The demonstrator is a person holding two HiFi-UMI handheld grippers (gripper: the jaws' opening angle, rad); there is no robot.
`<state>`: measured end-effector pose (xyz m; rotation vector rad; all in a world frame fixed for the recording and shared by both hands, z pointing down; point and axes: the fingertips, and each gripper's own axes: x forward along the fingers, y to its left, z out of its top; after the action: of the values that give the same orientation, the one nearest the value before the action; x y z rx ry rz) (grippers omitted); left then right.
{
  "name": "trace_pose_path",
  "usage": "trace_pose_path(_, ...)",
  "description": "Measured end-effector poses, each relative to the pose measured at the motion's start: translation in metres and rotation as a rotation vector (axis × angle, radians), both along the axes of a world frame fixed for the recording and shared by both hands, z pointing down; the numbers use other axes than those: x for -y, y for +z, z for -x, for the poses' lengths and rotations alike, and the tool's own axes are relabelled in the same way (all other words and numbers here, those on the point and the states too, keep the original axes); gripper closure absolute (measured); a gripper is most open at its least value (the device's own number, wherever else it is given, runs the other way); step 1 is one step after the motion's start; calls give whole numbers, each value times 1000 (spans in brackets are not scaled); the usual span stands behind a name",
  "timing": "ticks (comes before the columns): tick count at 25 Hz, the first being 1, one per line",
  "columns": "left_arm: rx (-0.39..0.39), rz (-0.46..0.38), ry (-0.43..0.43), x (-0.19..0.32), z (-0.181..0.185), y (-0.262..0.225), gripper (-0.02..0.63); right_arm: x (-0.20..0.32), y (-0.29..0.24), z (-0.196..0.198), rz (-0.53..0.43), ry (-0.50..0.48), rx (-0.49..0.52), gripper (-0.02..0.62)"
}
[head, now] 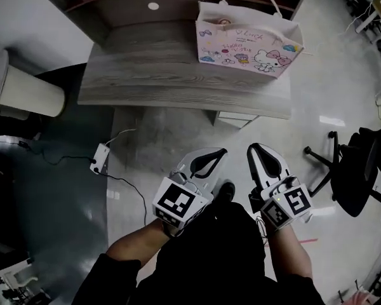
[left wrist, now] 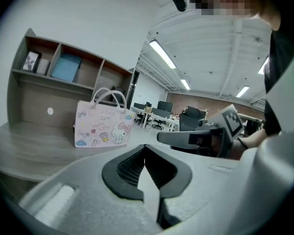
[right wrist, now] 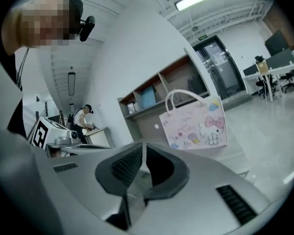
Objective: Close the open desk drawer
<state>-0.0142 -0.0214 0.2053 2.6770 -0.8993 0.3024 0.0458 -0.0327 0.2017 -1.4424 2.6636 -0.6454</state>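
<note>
**A:** Desk drawer (head: 237,118), where's it seen lol?

**B:** jaws on the left gripper (head: 223,151) and right gripper (head: 251,147) are both seen pressed together, nothing gripped. Past them it's spotted poking out under the desk (head: 178,75) edge, below the pink bag (head: 247,40)

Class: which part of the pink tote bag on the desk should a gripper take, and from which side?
Probably the looped handles at their top, from above: the pink tote bag stands upright on the desk, and the handles arch clear above its wide, flat sides.
</note>
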Motion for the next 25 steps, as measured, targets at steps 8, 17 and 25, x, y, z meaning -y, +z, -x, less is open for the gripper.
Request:
trace_pose_path(8,60,-188,30,-66,13,-129,598,-62,-131,11,-127,-46,-29,579)
trace_pose_path(17,74,-205,-5,-103,17,-151,598,-124,-188,8,-230,-112,-80,584)
trace_pose_path(25,65,-255,-28,-106,15,-170,598,-133,-188,5,-239,-114,-97,584)
